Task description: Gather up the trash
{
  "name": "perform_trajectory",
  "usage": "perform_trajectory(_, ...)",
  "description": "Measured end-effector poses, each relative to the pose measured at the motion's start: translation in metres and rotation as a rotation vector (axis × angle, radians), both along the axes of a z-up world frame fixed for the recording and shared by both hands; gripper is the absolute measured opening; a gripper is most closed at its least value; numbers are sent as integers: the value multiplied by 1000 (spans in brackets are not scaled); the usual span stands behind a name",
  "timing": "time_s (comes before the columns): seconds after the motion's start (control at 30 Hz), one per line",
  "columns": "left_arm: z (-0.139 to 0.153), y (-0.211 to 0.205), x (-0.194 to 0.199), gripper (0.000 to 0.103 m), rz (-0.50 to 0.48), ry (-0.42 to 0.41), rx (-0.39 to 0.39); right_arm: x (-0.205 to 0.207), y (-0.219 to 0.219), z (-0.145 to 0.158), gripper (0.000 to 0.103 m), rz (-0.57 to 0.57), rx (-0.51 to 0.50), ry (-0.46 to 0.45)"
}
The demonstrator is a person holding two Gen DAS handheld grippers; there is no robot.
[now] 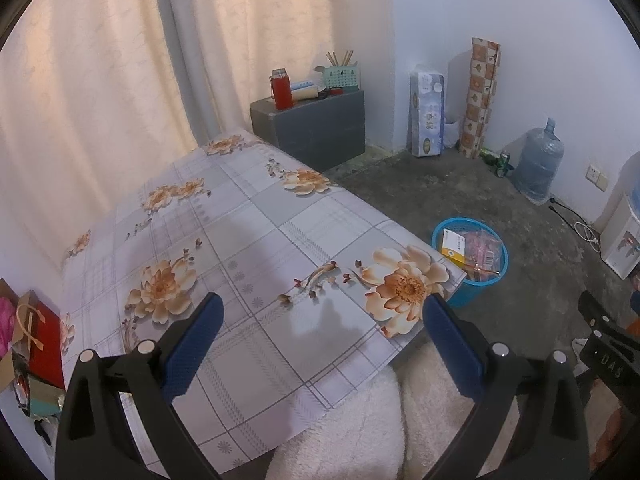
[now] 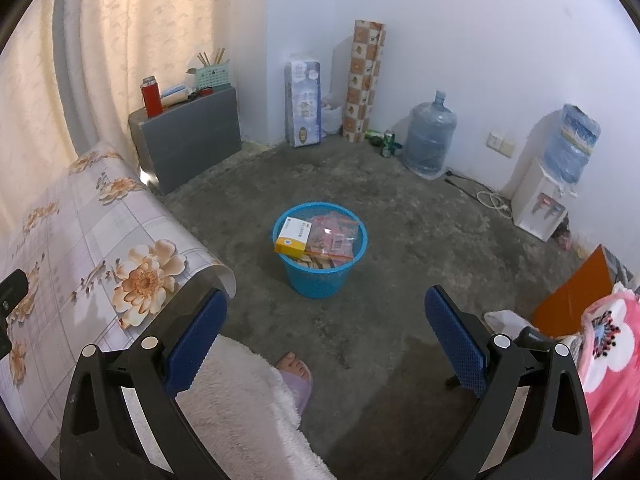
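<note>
A blue mesh waste basket [image 2: 320, 276] stands on the concrete floor beside the table's corner; it also shows in the left wrist view as the basket [image 1: 468, 294]. Inside lie a yellow-and-white box [image 2: 293, 237] and clear bags with pink packets [image 2: 334, 238]. My left gripper [image 1: 322, 314] hangs open over the flowered tablecloth [image 1: 240, 240], nothing between its blue pads. My right gripper [image 2: 326, 310] is open above the floor, just in front of the basket and holding nothing.
A grey cabinet [image 2: 188, 136] with a red flask [image 2: 152, 98] stands by the curtain. Tissue pack [image 2: 303, 104], patterned roll [image 2: 364, 80], water jug [image 2: 428, 136] and dispenser [image 2: 540, 204] line the wall. A person's fleece-covered leg and slippered foot [image 2: 296, 372] are below. A gift bag [image 1: 38, 340] sits at the table's left.
</note>
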State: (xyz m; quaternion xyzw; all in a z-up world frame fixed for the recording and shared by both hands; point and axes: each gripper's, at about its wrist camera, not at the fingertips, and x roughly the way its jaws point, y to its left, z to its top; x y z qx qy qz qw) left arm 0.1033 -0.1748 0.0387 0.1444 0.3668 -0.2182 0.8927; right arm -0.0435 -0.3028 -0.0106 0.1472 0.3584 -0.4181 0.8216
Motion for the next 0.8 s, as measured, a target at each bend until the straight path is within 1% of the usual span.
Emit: perform_trajectory(0.8, 3, 8, 2, 98, 21, 9, -16, 2, 0, -1, 95, 1, -7, 0)
